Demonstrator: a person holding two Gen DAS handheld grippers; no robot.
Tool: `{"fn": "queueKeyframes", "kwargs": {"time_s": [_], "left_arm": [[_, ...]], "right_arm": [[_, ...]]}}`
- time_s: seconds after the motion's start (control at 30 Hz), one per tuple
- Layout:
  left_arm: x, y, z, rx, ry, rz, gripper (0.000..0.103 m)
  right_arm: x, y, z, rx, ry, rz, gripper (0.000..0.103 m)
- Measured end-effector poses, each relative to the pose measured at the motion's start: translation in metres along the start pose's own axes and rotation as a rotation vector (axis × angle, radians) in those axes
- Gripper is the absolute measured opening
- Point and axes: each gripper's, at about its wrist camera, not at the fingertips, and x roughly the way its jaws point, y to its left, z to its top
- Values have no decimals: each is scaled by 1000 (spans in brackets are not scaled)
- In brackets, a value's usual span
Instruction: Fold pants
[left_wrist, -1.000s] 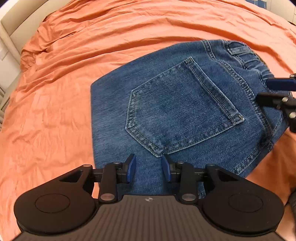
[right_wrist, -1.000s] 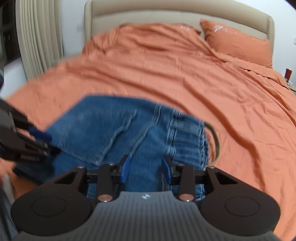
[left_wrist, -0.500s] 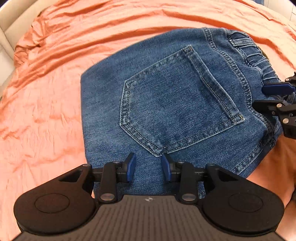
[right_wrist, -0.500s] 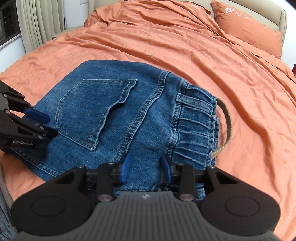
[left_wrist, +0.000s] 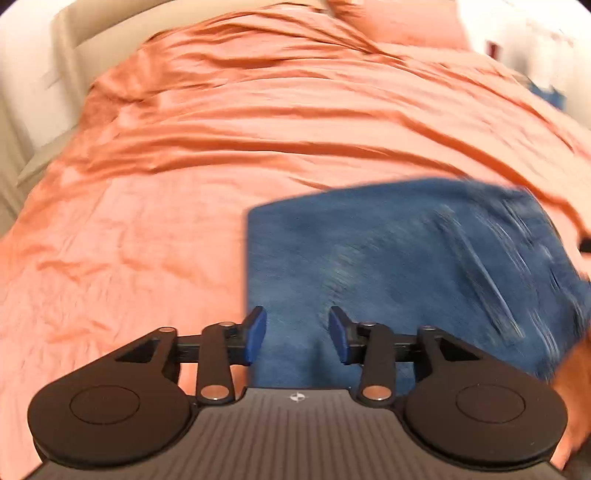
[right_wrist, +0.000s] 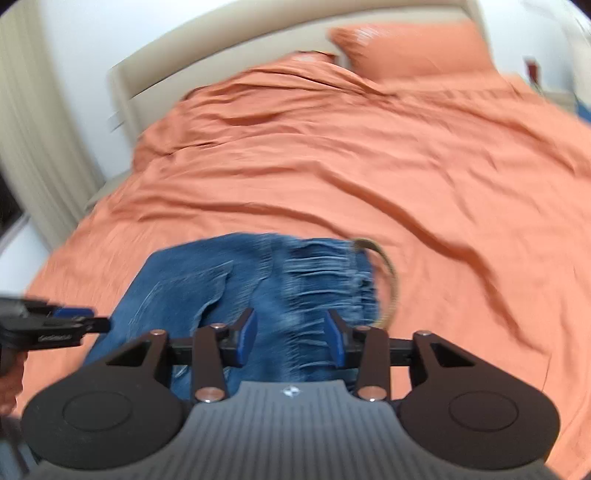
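The jeans (left_wrist: 406, 280) lie folded into a compact blue block on the orange bedspread (left_wrist: 184, 184), toward the near edge of the bed, with the back pocket up and the gathered waistband (right_wrist: 332, 273) at the right end. A tan cord (right_wrist: 388, 280) loops out past that end.

The left gripper (left_wrist: 297, 334) has its blue pads spreading apart above the block's near left corner, nothing pinched between them. The right gripper (right_wrist: 290, 338) is also opening, over the waistband end, with denim behind the gap but not clamped.

What could go wrong from here looks minor but real — a pad still dragging on the thick denim as the tongs draw off could tug the top layer and skew the fold. The loose cord could also snag on a finger and pull the waistband open. Both views are smeared, so any light contact is hard to tell.

The bedspread is soft and rumpled, with long creases — a folded stack may settle unevenly on it. A padded beige headboard (right_wrist: 221, 62) and an orange pillow (right_wrist: 413, 48) sit at the far edge, pale curtains (right_wrist: 37, 129) on the left.
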Motion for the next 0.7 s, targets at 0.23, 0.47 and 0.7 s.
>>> {"fn": "queueKeyframes", "kwargs": {"time_s": [0.23, 0.47, 0.7], "left_arm": [[38, 53, 10, -222, 80, -112, 67], [62, 78, 1, -360, 169, -156, 68], [38, 61, 12, -306, 41, -208, 67]], "right_arm": [[50, -57, 3, 269, 140, 99, 60], [68, -77, 13, 389, 131, 144, 68], [44, -85, 30, 433, 25, 250, 42]]}}
